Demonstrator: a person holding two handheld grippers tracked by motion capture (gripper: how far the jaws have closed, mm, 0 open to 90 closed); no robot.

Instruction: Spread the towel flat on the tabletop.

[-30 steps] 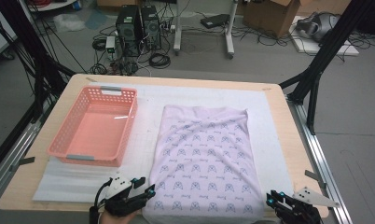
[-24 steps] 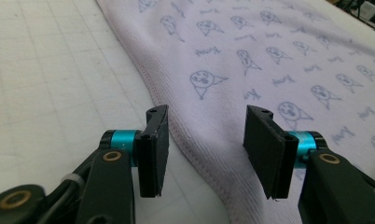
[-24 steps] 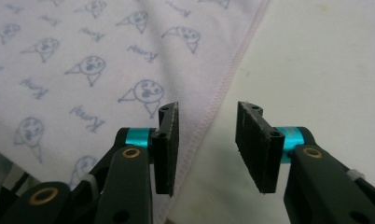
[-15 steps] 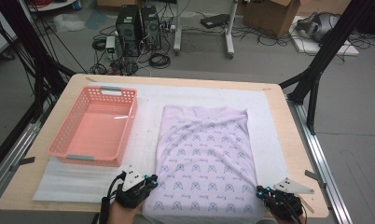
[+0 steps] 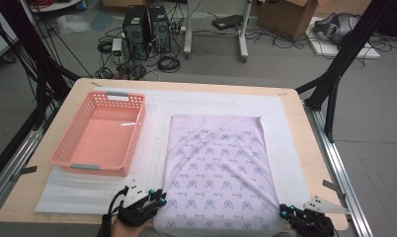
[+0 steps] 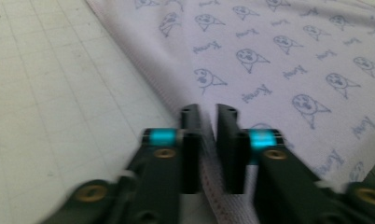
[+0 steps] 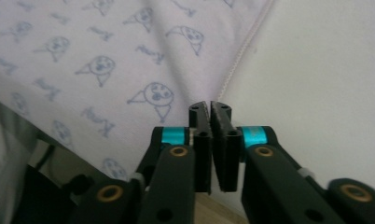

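A pale lilac cloth (image 5: 218, 168) printed with small blue figures lies spread flat on a white mat (image 5: 152, 148). My left gripper (image 5: 159, 197) sits at the cloth's near left corner. In the left gripper view its jaws (image 6: 207, 112) stand a little apart with the cloth's hem (image 6: 209, 186) running between them; they have just been opening. My right gripper (image 5: 285, 213) is at the near right corner. In the right gripper view its jaws (image 7: 210, 107) show only a thin slit, have just been opening, and hold nothing visible, with the cloth's (image 7: 106, 56) stitched edge just beyond them.
An empty pink plastic basket (image 5: 85, 166) stands on the mat's left side. The wooden table (image 5: 312, 168) ends close behind both grippers. Beyond the far edge are computer towers (image 5: 147, 29), cables and black frame legs on the floor.
Both grippers stay at the cloth's near corners. The left gripper edged toward the cloth, then back a little. The cloth and basket have not moved.
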